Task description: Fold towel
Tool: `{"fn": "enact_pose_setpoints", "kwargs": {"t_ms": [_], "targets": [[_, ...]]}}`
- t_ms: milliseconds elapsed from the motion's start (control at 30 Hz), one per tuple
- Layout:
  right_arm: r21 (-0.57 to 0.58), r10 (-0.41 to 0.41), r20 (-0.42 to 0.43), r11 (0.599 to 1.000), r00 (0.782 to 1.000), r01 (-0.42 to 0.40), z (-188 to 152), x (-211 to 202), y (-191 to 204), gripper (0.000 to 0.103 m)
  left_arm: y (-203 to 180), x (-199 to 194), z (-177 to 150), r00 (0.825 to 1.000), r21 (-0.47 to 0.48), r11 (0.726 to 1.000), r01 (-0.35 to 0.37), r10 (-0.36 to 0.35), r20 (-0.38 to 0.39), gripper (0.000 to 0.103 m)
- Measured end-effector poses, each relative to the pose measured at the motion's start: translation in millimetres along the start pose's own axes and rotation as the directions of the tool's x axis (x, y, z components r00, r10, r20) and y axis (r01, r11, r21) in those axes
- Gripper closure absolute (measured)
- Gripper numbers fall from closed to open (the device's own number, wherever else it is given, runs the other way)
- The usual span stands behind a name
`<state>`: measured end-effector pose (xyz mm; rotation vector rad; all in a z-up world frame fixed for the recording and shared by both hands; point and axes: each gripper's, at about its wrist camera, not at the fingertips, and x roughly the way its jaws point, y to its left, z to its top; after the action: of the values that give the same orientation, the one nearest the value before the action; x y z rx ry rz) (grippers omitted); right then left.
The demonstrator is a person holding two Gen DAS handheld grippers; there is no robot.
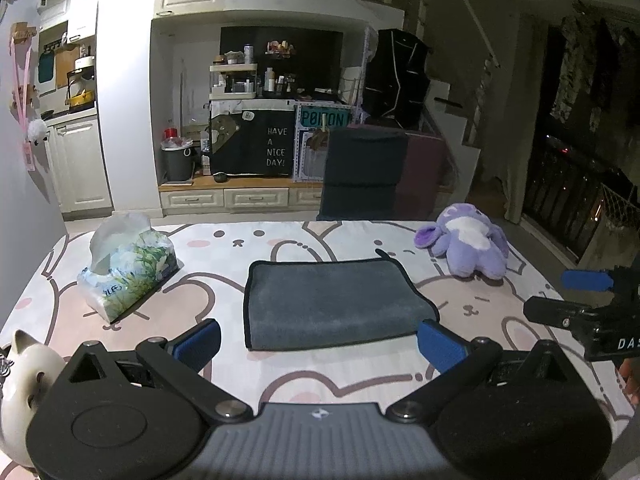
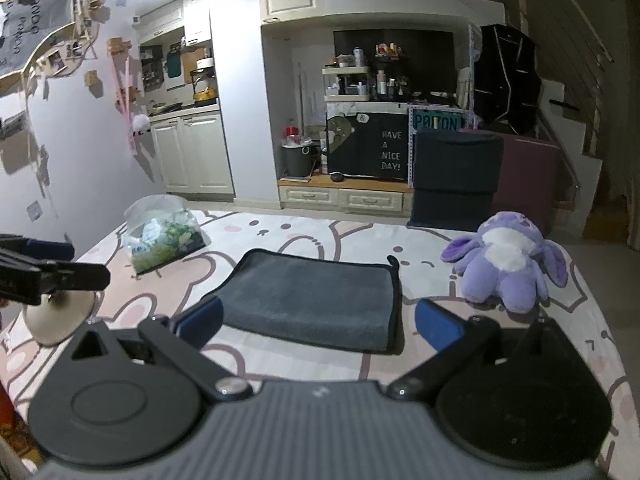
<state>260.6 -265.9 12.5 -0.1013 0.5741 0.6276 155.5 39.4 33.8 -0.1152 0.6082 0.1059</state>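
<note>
Dim kitchen cabinets and a dark cupboard reading "HAVE A NICE DAY!" (image 1: 277, 147) fill the background beyond a table (image 1: 320, 364) covered in a pale pink cloth printed with rabbit outlines. Straight ahead of the left gripper (image 1: 320, 342), just past its blue pads, lies the towel (image 1: 334, 300): dark grey, plush, edged in black piping, folded into a thick rectangle with the rounded fold toward the gripper and on its right side, and a small black loop sticking up at the far right corner. It lies flat on the cloth, touched by neither gripper. From the right gripper (image 2: 318, 326) the same towel (image 2: 310, 296) sits just ahead and between the pads, its stacked black edges showing on the right end.

Both sets of jaws are spread wide and grasp nothing. The right gripper shows at the right margin of the left wrist view, beside the left one.

Ahead and left of the left jaws stands a soft pack of tissues (image 1: 128, 268) with a sheet pulled up. Ahead and right lies a purple and white plush toy (image 1: 468, 242), well apart from the towel. Close on the left, at the frame's edge, is a cream cat-shaped ornament (image 1: 24, 392)
</note>
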Motion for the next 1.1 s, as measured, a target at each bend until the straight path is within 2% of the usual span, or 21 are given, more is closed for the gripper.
{"fn": "enact_pose_setpoints", "kwargs": {"t_ms": [233, 733, 1100], "targets": [[-0.015, 0.023, 0.021, 1.000, 1.000, -0.022, -8, -21, 3, 0.000, -10, -19, -14, 1.000, 0.021, 1.000, -0.006, 0.005, 0.019, 0.000], [-0.005, 0.072, 0.004, 0.997, 0.997, -0.072, -34, -67, 7, 0.000, -19, -62, -41, 0.998, 0.043, 0.998, 0.047, -0.049, 0.045, 0.000], [0.007, 0.063, -0.001, 0.998, 0.998, -0.063, -59, -95, 16, 0.000, -20, -81, -66, 0.995, 0.052, 0.994, 0.094, -0.095, 0.018, 0.000]]}}
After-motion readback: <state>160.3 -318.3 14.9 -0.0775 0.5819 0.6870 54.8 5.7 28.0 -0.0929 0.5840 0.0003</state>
